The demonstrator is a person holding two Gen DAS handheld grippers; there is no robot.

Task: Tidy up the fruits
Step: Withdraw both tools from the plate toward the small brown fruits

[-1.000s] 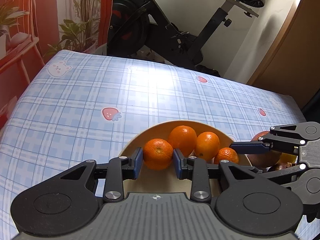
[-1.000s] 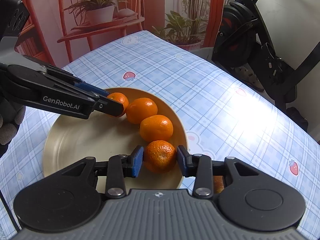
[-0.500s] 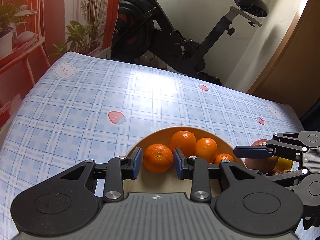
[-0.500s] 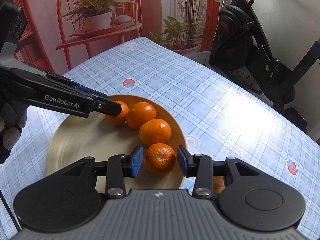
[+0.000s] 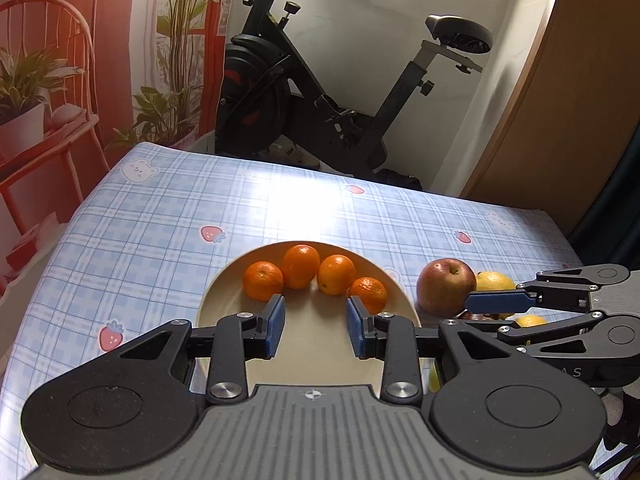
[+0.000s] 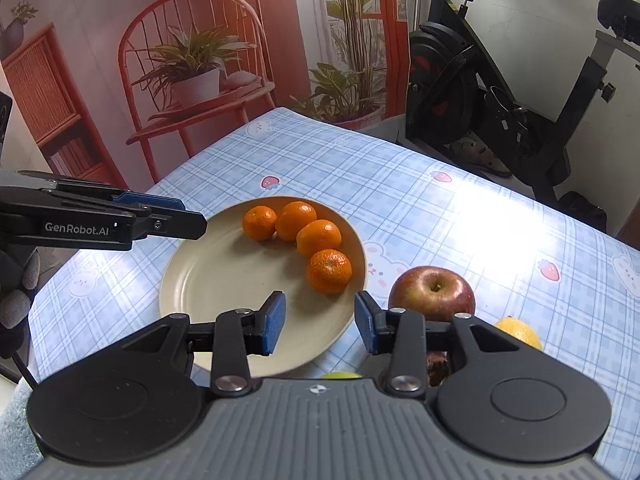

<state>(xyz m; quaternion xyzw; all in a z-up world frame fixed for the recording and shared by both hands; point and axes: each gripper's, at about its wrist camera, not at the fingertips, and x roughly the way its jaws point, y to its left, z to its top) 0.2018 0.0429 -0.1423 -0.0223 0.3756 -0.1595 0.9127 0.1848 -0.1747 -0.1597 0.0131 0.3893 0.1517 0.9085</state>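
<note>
- Left wrist view: the left gripper (image 5: 315,330) hangs over the near part of the plate (image 5: 216,300), its blue pads apart with nothing between them, only bare plate showing in the gap.
- Four oranges (image 5: 300,266) lie in a curved row on the far half of the plate, each touching its neighbour; the nearest ones sit just beyond the pad tips, not touched by them.
- A red apple (image 5: 446,286) rests on the checked tablecloth (image 5: 160,216) just to the right of the plate, with a yellow fruit (image 5: 494,280) right behind it.
- The right gripper (image 5: 496,302) reaches in from the right edge, its blue pad in front of the apple; from this side I cannot tell how wide it stands.
- Right wrist view: the right gripper (image 6: 320,322) sits above the plate's (image 6: 180,280) near right rim, pads parted and empty.
- The four oranges (image 6: 316,238) curve along the far right side of the plate.
- The apple (image 6: 432,292) stands on the tablecloth (image 6: 440,216) just right of the plate, a yellow fruit (image 6: 518,330) further right, and a dark, partly hidden thing (image 6: 438,362) below the apple, possibly another fruit.
- The left gripper (image 6: 180,220) pokes in over the plate's left rim.
</note>
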